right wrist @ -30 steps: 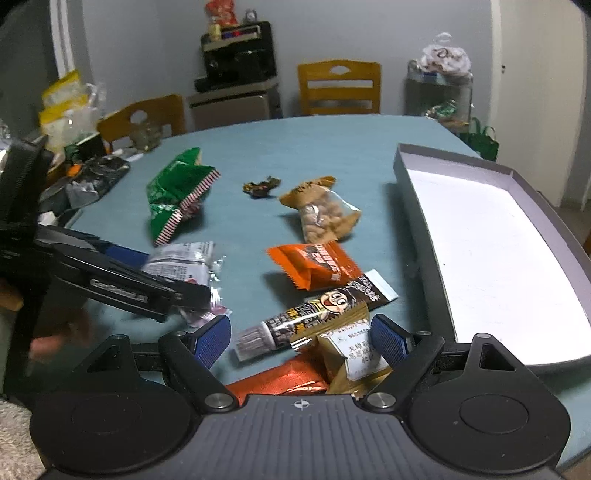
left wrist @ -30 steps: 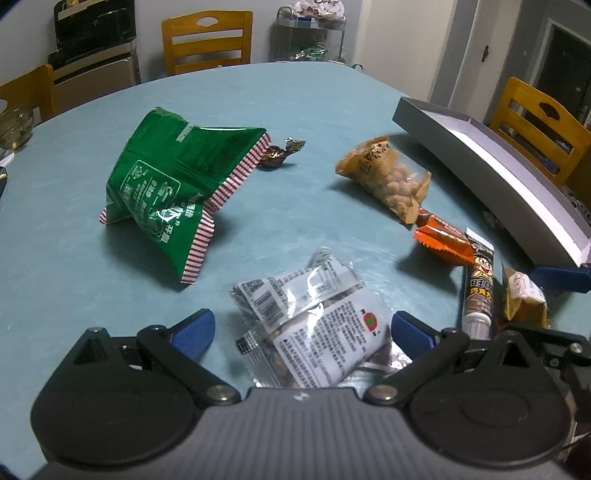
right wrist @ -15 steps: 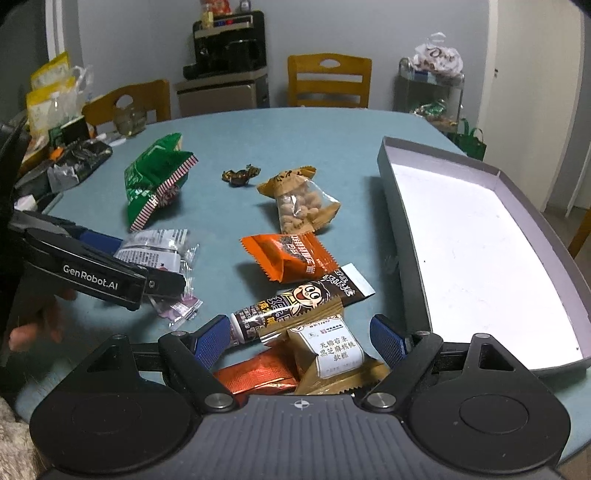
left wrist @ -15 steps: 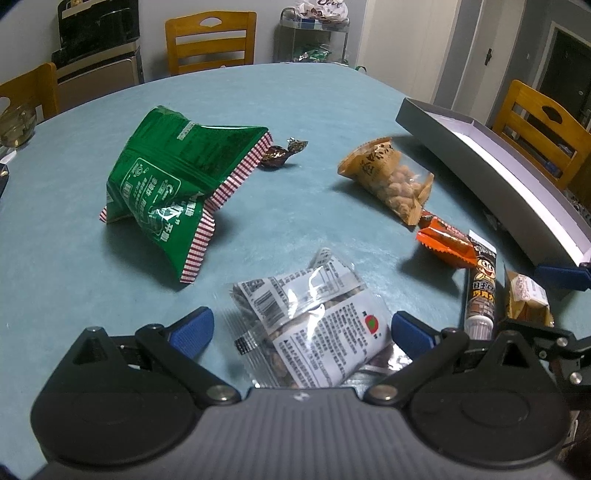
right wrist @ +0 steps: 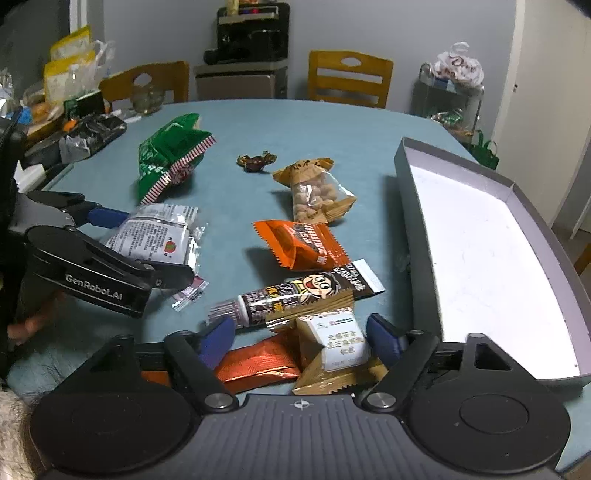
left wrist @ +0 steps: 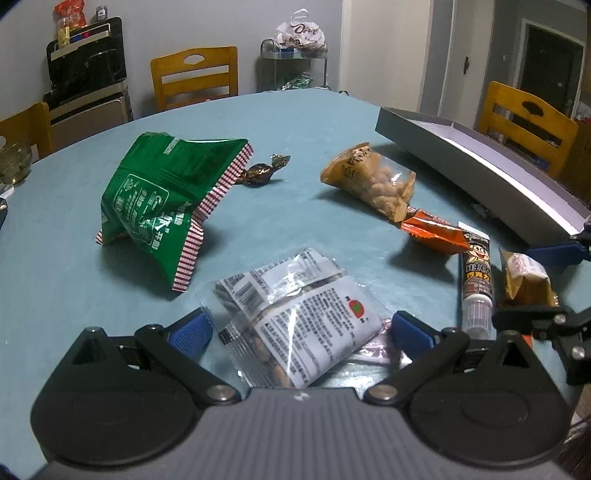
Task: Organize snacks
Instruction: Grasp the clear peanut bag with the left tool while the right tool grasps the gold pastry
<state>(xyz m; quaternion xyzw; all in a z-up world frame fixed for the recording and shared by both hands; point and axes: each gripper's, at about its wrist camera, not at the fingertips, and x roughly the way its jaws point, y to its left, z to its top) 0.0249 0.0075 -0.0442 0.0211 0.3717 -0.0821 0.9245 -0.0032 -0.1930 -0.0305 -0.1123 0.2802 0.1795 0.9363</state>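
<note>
Teal table (right wrist: pixel 332 122), snacks scattered, both hand-held grippers open, right (right wrist: pixel 301 338) closing around gold packet (right wrist: pixel 340 345).

Green bag (left wrist: pixel 162 199) propped up; peanut packet (right wrist: pixel 314 192), orange pack (right wrist: pixel 303 245) flat; grey tray (right wrist: pixel 480 258) beside.

Perhaps nine snack packets (right wrist: pixel 301 246), one tray (right wrist: pixel 476 236), three chairs (right wrist: pixel 349 79).

Wooden chair (left wrist: pixel 194 75), black appliance (right wrist: pixel 252 31)
</note>
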